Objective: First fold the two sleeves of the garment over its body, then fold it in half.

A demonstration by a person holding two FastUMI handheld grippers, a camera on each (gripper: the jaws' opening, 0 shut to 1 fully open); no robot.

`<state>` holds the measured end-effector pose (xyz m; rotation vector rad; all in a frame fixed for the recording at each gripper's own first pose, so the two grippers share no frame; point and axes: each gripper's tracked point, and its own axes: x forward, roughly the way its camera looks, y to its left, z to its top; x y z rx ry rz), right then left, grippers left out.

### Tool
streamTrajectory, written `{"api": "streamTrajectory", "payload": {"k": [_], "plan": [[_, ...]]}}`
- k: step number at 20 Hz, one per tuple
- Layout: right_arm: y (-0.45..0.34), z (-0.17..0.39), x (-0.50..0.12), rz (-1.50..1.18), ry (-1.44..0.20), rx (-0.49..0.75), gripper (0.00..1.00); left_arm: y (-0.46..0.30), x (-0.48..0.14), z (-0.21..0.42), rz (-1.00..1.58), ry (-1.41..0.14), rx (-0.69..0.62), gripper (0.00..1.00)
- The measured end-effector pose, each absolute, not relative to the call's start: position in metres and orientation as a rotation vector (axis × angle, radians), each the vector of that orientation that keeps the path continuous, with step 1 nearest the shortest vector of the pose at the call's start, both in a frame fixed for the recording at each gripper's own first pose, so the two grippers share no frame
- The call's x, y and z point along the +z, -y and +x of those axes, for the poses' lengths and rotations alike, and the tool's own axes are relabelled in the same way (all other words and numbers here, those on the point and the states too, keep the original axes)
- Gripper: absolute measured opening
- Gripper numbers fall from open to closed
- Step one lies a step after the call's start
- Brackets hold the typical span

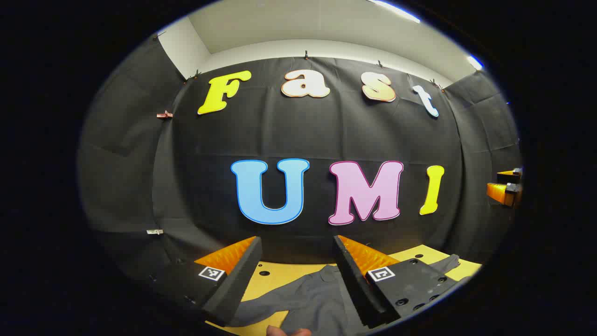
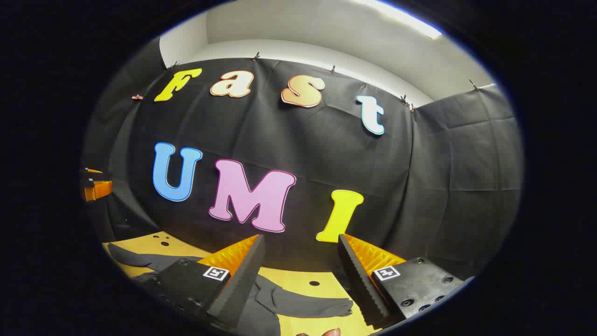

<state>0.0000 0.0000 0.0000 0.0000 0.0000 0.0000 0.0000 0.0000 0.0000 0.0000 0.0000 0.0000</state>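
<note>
We see the garment (image 1: pixel 308 298) cut off below the left gripper (image 1: pixel 296 254), its lower body past the rim, one part hidden behind the right-hand finger. Under the right gripper (image 2: pixel 301 256) the sleeve (image 2: pixel 308 305) runs behind the left-hand finger. A hand (image 1: pixel 287 331) (a sliver only) is clipped at the rim. The table (image 1: pixel 280 273) is mostly out of view.

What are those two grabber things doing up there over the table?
A person holds both grabbers above a yellow table. A dark grey garment lies spread on it, one sleeve stretched out flat, not folded yet. The left gripper and the right gripper are both open, holding nothing and aimed at the booth wall.
</note>
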Motion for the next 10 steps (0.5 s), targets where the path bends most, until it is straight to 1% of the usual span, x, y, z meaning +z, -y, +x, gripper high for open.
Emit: {"api": "streamTrajectory", "payload": {"k": [1,3,4,6,7,8,9,10], "plan": [[0.001,0.0,0.0,0.004,-0.002,-0.001,1.0,0.0,0.001,0.001,0.003,0.0,-0.001,0.95],[0.002,0.001,-0.004,0.013,-0.011,-0.005,1.0,-0.002,0.0,0.001,0.014,-0.002,-0.002,0.95],[0.002,0.002,-0.006,0.014,-0.015,-0.008,0.96,-0.002,0.0,0.002,0.02,-0.002,-0.004,0.95],[0.004,0.005,-0.007,0.016,-0.018,-0.01,0.96,-0.001,0.001,0.003,0.028,-0.001,-0.007,0.95],[0.004,0.007,-0.007,0.015,-0.016,-0.012,0.96,0.0,0.002,0.004,0.032,-0.001,-0.007,0.95],[0.006,0.009,-0.007,0.014,-0.015,-0.012,1.0,0.0,0.0,0.005,0.034,-0.003,-0.006,0.95],[0.007,0.01,-0.007,0.012,-0.013,-0.014,0.96,0.002,0.0,0.007,0.036,-0.007,-0.005,0.95],[0.008,0.013,-0.007,0.013,-0.013,-0.01,0.96,0.004,-0.001,0.01,0.037,-0.009,-0.006,0.95]]}}
